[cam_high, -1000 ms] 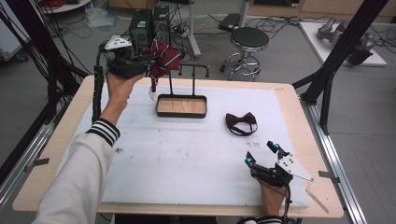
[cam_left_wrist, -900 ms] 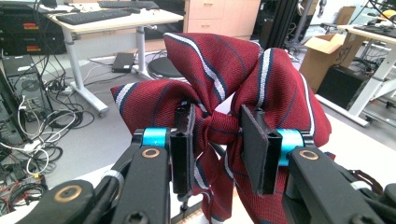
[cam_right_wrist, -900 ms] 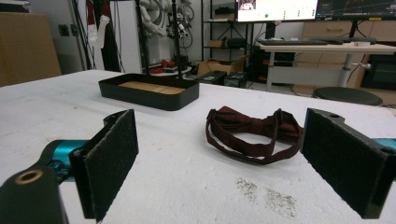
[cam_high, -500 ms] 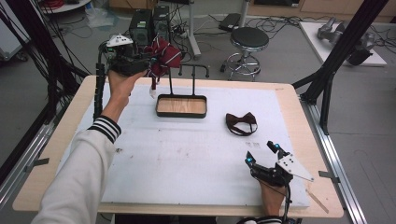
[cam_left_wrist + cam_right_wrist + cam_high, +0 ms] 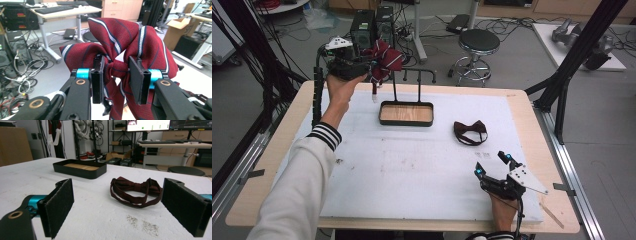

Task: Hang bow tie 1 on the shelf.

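Observation:
A red bow tie with white and navy stripes (image 5: 387,59) hangs in the air over the table's far left. My left gripper (image 5: 371,67) is shut on it. In the left gripper view the pads (image 5: 136,80) pinch the bow tie (image 5: 117,37) at its knot, in my left gripper (image 5: 117,68). A black stand with a wooden-floored tray (image 5: 406,121) and a T-shaped bar (image 5: 417,74) stands just right of it. A dark maroon bow tie (image 5: 470,132) lies flat on the white mat. My right gripper (image 5: 490,164) rests open at the front right, facing that tie (image 5: 136,190).
The white mat (image 5: 412,165) covers most of the wooden table. Black frame posts (image 5: 572,65) rise at the right edge and the left. A round stool (image 5: 478,42) and computer towers (image 5: 372,25) stand on the floor behind the table. The tray (image 5: 80,171) lies beyond the right gripper's pads (image 5: 60,205).
The left gripper and its striped bow tie have edged slightly upward near the stand's bar. The right gripper and the maroon bow tie have stayed put.

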Motion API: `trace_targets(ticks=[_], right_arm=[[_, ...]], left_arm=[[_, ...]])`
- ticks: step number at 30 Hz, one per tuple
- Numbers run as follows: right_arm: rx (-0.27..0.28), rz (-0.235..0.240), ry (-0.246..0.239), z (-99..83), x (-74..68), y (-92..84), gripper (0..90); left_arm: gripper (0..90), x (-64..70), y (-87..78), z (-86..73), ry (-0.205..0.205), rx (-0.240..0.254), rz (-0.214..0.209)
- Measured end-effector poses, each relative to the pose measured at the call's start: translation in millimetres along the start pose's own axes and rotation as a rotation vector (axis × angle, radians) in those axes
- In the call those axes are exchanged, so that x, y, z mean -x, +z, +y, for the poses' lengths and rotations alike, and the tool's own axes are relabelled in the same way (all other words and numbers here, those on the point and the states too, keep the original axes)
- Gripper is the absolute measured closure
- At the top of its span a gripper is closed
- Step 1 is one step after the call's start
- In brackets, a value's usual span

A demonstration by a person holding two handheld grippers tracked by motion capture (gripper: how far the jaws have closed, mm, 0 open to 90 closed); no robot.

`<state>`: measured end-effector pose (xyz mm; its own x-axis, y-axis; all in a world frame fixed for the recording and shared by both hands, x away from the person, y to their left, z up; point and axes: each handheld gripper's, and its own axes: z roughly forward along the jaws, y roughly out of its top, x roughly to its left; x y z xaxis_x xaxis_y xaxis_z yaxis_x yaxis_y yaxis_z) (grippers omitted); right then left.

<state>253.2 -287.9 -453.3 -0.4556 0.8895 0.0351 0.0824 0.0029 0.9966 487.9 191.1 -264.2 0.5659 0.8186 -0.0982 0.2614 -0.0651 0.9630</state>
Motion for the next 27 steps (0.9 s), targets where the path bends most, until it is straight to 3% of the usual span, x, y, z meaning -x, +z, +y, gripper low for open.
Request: trace_targets(ticks=[10,19,27], right_arm=[[-0.001,0.000,-0.002,0.0,0.1,0.0,10.4],[0.000,0.000,0.000,0.0,0.0,0.0,10.4],[0.002,0.000,0.000,-0.1,0.6,0.0,10.4]], left_arm=[[66.2,-8.6,0.0,-7.1,-0.019,-0.003,0.033],[66.1,-6.5,-0.1,-7.1,-0.018,0.006,0.042],[66.1,-9.6,8.9,-14.6,-0.035,-0.002,0.066]])
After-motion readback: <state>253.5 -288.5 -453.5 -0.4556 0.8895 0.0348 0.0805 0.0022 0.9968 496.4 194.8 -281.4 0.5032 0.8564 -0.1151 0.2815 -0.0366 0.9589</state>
